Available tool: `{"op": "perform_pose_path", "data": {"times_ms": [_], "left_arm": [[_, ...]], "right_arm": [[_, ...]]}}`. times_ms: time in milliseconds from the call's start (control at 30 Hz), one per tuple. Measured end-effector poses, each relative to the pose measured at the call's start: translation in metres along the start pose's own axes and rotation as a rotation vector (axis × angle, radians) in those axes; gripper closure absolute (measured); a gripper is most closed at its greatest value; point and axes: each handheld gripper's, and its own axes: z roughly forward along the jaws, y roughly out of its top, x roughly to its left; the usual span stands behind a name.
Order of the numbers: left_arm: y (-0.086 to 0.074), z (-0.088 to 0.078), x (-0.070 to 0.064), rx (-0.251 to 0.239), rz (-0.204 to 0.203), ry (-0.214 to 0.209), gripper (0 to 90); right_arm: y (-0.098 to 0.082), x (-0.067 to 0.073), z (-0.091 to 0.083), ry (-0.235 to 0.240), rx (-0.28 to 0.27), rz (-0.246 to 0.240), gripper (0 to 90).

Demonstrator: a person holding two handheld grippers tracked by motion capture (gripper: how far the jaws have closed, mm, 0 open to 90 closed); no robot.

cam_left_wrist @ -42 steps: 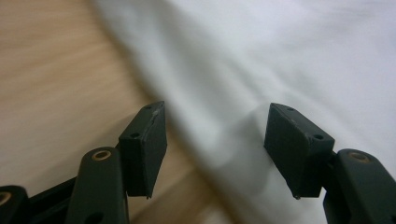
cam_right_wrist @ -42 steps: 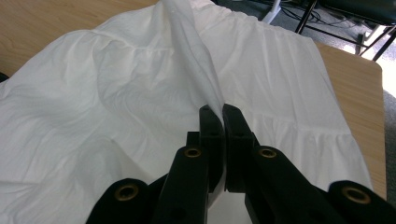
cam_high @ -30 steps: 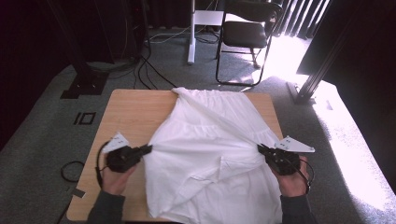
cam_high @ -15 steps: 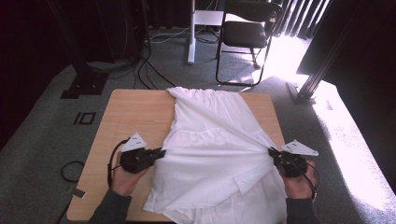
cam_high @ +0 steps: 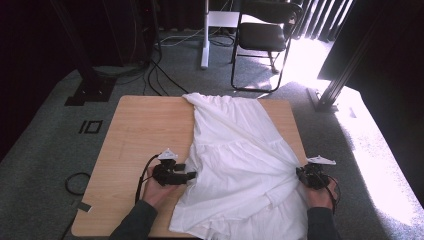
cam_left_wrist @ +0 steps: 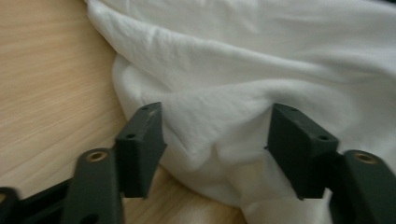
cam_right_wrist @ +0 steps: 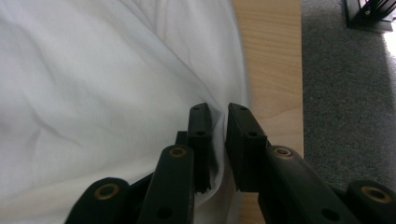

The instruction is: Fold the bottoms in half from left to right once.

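Observation:
A white garment [cam_high: 240, 165] lies spread down the right half of the wooden table [cam_high: 140, 135], its near hem hanging over the front edge. My left gripper [cam_high: 189, 176] is at the garment's left edge and stands open, its jaws wide apart around a bunched fold of the white garment [cam_left_wrist: 215, 126]. My right gripper [cam_high: 302, 175] is at the table's right edge, shut on the garment's right edge; in the right gripper view the white garment [cam_right_wrist: 93, 93] runs pinched between the two jaws of my right gripper [cam_right_wrist: 218, 116].
The table's left half is bare wood. A black chair [cam_high: 265, 40] and a white pole stand [cam_high: 205, 35] are on the grey carpet beyond the table. Cables [cam_high: 160, 70] run over the floor at the far left. Bright sunlight falls at the right.
My left gripper has moved right and toward the near edge, and let go of the garment's left side. The cloth has slackened and shifted right. My right gripper has slid slightly outward, still holding.

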Motion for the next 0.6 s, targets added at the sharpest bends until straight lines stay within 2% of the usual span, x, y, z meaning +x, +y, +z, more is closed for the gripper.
{"op": "perform_pose_path", "data": {"times_ms": [100, 167, 200, 267, 300, 333, 400, 500, 567, 600], "left_arm": [[0.001, 0.014, -0.001, 0.037, 0.005, 0.02, 31.8], [0.001, 0.021, -0.005, 0.059, 0.037, 0.041, 34.6], [0.001, 0.024, -0.007, 0.072, 0.059, 0.058, 39.7], [-0.001, 0.03, -0.01, 0.111, 0.095, 0.09, 56.3], [-0.001, 0.03, -0.01, 0.106, 0.111, 0.1, 65.0], [-0.001, 0.03, -0.009, 0.108, 0.108, 0.104, 74.6], [-0.003, 0.027, -0.005, 0.102, 0.086, 0.105, 84.9], [-0.007, 0.018, 0.007, 0.087, 0.054, 0.127, 87.0], [-0.008, 0.01, 0.019, 0.08, 0.02, 0.148, 87.3], [-0.008, 0.005, 0.029, 0.066, -0.009, 0.169, 87.3]], "right_arm": [[-0.003, 0.001, 0.002, -0.002, 0.007, -0.007, 72.6], [-0.004, 0.001, 0.004, -0.001, 0.01, -0.005, 70.8], [-0.005, 0.001, 0.005, 0.003, 0.013, -0.002, 70.0], [-0.005, 0.001, 0.008, 0.007, 0.021, -0.005, 69.7], [-0.006, 0.001, 0.009, 0.011, 0.022, 0.003, 70.6], [-0.006, 0.001, 0.009, 0.015, 0.023, 0.018, 71.9], [-0.006, 0.002, 0.009, 0.031, 0.026, 0.033, 78.6], [-0.007, 0.008, 0.008, 0.037, 0.026, 0.022, 85.5], [-0.006, 0.013, 0.009, 0.044, 0.024, 0.013, 87.1], [-0.005, 0.015, 0.009, 0.052, 0.023, 0.01, 87.5]]}}
